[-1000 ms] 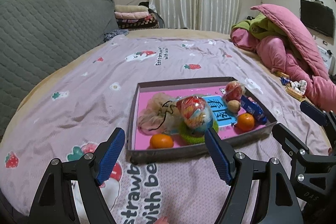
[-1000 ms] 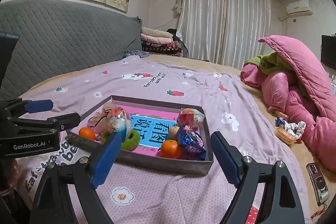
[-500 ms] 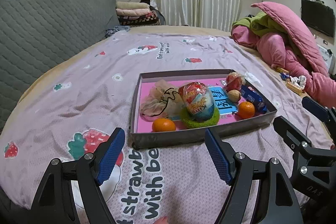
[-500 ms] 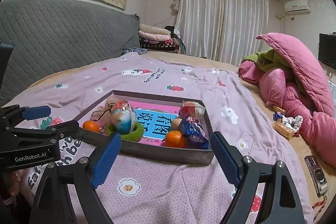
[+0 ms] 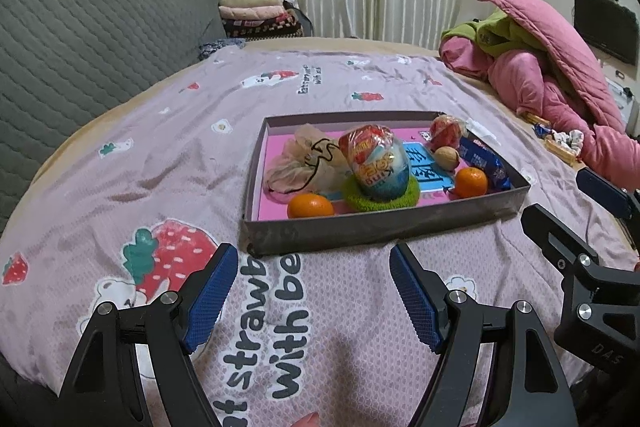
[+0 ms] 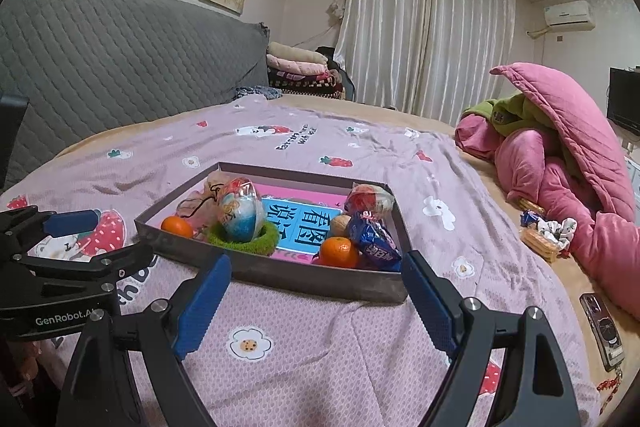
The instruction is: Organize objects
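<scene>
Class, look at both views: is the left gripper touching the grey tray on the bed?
Apart. The left wrist view shows bedspread between the open left gripper and the tray.

Bedsheet (image 5: 280, 327): "strawb… with be"; left gripper (image 6: 68, 247): "GenRobot.AI".

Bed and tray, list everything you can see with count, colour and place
tray: one, grey walls, pink floor, on bedspread
tangerines: two, orange, near corners of tray
wrapped egg: one, multicoloured, upright on green ring
green ring: one, tray middle
mesh pouch: one, pale, tray far-left
walnut: one, tan, tray right
blue snack packet: one, along right wall
red wrapped ball: one, far-right corner
bedspread: one, lilac, strawberry print
pink quilt: one, heaped right
phone: one, dark, bed's right edge
left gripper: open, empty
right gripper: open, empty
</scene>
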A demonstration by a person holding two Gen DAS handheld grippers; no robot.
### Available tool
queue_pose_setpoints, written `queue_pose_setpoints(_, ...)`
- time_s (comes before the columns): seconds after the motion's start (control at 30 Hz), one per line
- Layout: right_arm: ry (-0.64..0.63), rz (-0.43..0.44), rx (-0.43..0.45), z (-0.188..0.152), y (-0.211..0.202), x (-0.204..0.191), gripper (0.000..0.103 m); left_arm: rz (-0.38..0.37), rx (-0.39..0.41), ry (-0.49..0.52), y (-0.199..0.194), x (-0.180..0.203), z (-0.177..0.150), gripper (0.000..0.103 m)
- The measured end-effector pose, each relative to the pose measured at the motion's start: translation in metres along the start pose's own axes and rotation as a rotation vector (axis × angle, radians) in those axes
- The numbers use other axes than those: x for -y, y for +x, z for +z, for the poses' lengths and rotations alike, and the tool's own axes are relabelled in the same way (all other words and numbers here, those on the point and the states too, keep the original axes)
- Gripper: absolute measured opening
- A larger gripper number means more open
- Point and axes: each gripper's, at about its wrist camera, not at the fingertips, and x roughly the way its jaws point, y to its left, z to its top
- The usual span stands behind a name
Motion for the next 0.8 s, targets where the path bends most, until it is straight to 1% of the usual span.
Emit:
queue_pose_setpoints(0.3, 0.002, -0.010, -0.020, -0.011, 0.005, -0.001, 0.087, 0.009, -0.010, -0.003, 0.005, 0.001, -0.008, 0.079)
queue_pose_setpoints(0.8, 0.079, 0.015, -0.073, -0.032, 0.016, 0.009, 0.087, 0.017, -0.035, -0.005, 0.017, 0.002, -0.022, 0.079)
